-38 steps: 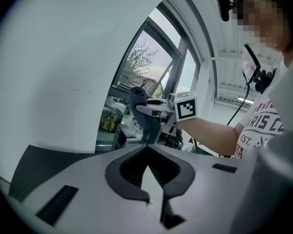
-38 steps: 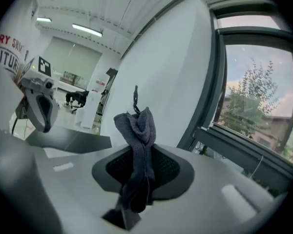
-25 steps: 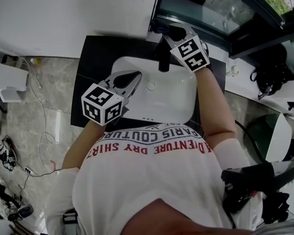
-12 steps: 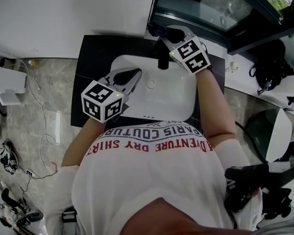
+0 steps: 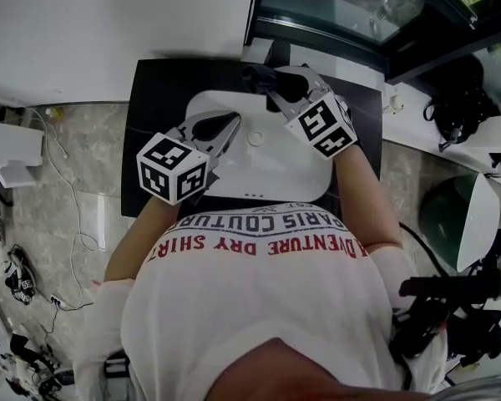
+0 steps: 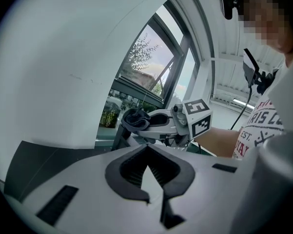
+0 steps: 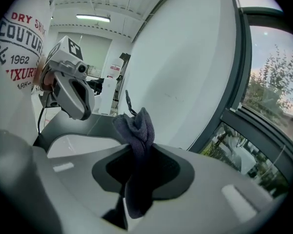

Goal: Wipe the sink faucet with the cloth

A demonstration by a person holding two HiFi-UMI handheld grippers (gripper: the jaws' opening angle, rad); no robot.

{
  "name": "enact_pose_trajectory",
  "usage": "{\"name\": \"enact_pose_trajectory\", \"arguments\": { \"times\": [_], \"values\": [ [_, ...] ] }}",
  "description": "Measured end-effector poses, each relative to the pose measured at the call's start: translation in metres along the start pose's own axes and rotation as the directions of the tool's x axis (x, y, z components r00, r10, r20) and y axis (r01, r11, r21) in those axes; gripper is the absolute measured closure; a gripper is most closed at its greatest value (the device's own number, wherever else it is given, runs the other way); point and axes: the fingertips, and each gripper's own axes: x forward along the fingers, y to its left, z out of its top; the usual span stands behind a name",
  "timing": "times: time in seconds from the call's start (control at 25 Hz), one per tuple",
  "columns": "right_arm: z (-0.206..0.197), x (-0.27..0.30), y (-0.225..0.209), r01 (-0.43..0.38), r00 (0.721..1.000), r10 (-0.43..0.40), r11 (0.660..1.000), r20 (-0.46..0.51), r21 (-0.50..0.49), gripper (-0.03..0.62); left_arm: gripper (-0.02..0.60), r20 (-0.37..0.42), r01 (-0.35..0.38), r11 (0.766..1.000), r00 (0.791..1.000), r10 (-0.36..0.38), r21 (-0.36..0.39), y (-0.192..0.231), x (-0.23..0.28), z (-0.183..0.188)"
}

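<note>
Head view: one cloth (image 5: 256,75) in right claw (image 5: 273,86); one sink (image 5: 275,172).

Centre frame: a person in a white short-sleeved T-shirt (image 5: 259,307) printed with red and dark block lettering. Above it, the pale grey left gripper (image 5: 230,124) and right gripper (image 5: 271,80) each bear a black-and-white square-marker cube.

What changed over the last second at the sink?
The right gripper swung round; its jaws now point left along the back of the sink, carrying the cloth leftward. Unchanged: the cloth is clamped in it, and the left gripper is shut, empty, over the sink's left side.
</note>
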Motion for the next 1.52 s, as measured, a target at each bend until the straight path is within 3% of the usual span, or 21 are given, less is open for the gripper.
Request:
{"name": "enact_pose_trajectory", "arguments": {
  "times": [0.12,0.24,0.56,0.76,1.08,1.24,1.52],
  "values": [
    [0.006,-0.003,-0.002,0.014,1.000,-0.014,1.000,0.022,-0.024,0.517,0.580,0.005,0.005,1.000,1.000,-0.005,0.003,0.000,0.001,0.003],
    [0.006,-0.015,0.006,0.032,0.999,-0.028,0.988,0.026,-0.151,0.517,0.580,0.014,0.010,1.000,1.000,-0.010,0.011,-0.001,0.003,0.007],
    [-0.043,-0.028,0.019,0.028,0.993,-0.058,0.964,-0.106,-0.265,0.517,0.580,-0.004,0.019,1.000,1.000,-0.019,-0.003,0.004,0.006,-0.002],
    [-0.073,-0.010,0.005,0.068,0.970,-0.143,0.937,-0.197,-0.343,0.517,0.580,-0.015,0.019,1.000,1.000,-0.019,-0.008,0.008,0.008,-0.006],
    [-0.081,0.019,-0.032,0.159,0.941,-0.242,0.934,-0.237,-0.321,0.517,0.580,-0.023,0.018,1.000,1.000,-0.018,-0.013,0.013,0.005,-0.014],
    [-0.081,0.024,-0.037,0.145,0.936,-0.239,0.931,-0.260,-0.334,0.517,0.580,-0.027,0.019,1.000,0.999,-0.020,-0.022,0.014,0.006,-0.017],
    [-0.085,0.025,-0.035,0.127,0.918,-0.269,0.895,-0.290,-0.427,0.517,0.580,-0.028,0.030,0.999,0.999,-0.030,-0.022,0.012,0.009,-0.019]
  ]
}}
